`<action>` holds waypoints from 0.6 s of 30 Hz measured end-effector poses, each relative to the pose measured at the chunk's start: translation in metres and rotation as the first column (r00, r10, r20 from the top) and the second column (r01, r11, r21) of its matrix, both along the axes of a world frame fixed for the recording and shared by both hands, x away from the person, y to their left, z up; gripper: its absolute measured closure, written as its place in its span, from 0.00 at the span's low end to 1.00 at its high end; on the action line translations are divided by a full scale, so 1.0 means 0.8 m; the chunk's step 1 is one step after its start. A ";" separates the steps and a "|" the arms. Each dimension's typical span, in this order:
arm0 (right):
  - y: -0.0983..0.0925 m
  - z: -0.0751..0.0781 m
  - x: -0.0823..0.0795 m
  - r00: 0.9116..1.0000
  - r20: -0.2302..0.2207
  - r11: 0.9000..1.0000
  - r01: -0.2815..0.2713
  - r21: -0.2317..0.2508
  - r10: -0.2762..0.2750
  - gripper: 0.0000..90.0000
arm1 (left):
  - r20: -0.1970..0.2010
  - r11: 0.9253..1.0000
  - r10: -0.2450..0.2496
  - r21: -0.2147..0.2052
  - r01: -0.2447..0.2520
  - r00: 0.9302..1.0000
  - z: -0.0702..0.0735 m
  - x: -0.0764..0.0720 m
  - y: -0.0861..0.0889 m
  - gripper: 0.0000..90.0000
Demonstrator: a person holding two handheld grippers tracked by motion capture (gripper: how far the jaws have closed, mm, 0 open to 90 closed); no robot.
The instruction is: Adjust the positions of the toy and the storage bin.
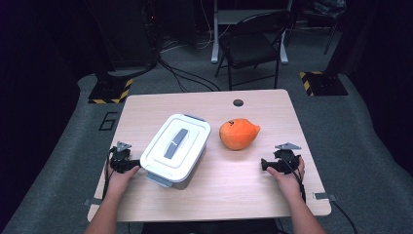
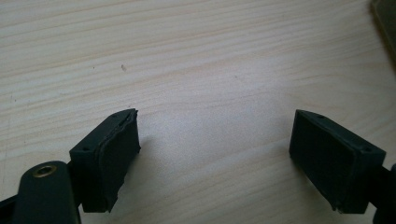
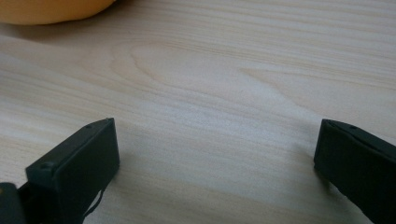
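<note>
1. High view, nearest the camera: two forearms enter from the bottom edge, each hand holding a gripper on the wooden table.
2. High view, left side: the left gripper rests low on the table, just beside the near left corner of the white lidded container. Whether it touches the container cannot be told at this size.
3. High view, right side: the right gripper sits near the right table edge, pointing inward, apart from the orange plush toy.
4. High view, centre: the container lies at an angle, with its lid on and a grey handle along the lid's middle. The orange toy lies just to its right, separated by a narrow strip of table.
5. High view, background: a dark cable hole sits near the far table edge; a black chair stands on the floor beyond.
6. Left gripper view: both black jaws stand wide apart with bare wood grain between them; the tool is released and grasps nothing. A dark edge shows at the upper right corner; what it belongs to cannot be told.
7. Right gripper view: both jaws stand wide apart over bare table; the tool is released. The orange toy shows at the upper left, well clear of both jaws.
</note>
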State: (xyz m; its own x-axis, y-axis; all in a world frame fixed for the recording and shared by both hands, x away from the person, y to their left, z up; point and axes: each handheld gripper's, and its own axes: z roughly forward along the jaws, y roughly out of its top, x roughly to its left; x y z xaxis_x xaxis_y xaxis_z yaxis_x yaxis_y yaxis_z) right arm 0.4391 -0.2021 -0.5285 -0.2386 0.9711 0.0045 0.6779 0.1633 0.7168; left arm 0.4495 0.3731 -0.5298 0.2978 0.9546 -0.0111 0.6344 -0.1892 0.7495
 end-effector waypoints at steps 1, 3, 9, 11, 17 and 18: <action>0.000 0.000 0.000 1.000 -0.002 1.000 0.002 0.000 -0.002 0.00 | -0.001 1.000 0.000 0.001 0.000 1.000 0.000 0.000 0.000 0.18; 0.000 0.000 0.000 1.000 -0.002 1.000 0.002 0.001 -0.002 0.00 | 0.000 1.000 0.001 0.002 -0.001 1.000 0.000 0.000 0.000 0.18; 0.000 0.000 0.000 1.000 -0.002 1.000 0.002 0.001 -0.002 0.00 | 0.001 1.000 -0.002 -0.001 0.002 1.000 0.000 -0.001 -0.001 0.18; 0.000 0.000 0.000 1.000 -0.002 1.000 0.003 0.001 -0.003 0.00 | -0.001 1.000 0.000 -0.001 0.000 1.000 0.000 -0.001 -0.001 0.18; 0.000 0.000 0.000 1.000 -0.002 1.000 0.003 0.001 -0.003 0.00 | 0.001 1.000 0.008 -0.001 -0.008 1.000 0.000 -0.002 -0.002 0.20; 0.000 0.000 0.000 1.000 -0.002 1.000 0.003 0.001 -0.003 0.00 | 0.001 1.000 0.010 -0.003 -0.010 1.000 0.000 -0.002 -0.003 0.21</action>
State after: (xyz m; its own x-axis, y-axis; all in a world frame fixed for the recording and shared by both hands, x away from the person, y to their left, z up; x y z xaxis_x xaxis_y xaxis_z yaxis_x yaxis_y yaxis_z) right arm 0.4388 -0.2019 -0.5284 -0.2360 0.9717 0.0064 0.6801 0.1605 0.7153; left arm 0.4478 0.3710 -0.5295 0.2886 0.9574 -0.0132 0.6352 -0.1811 0.7508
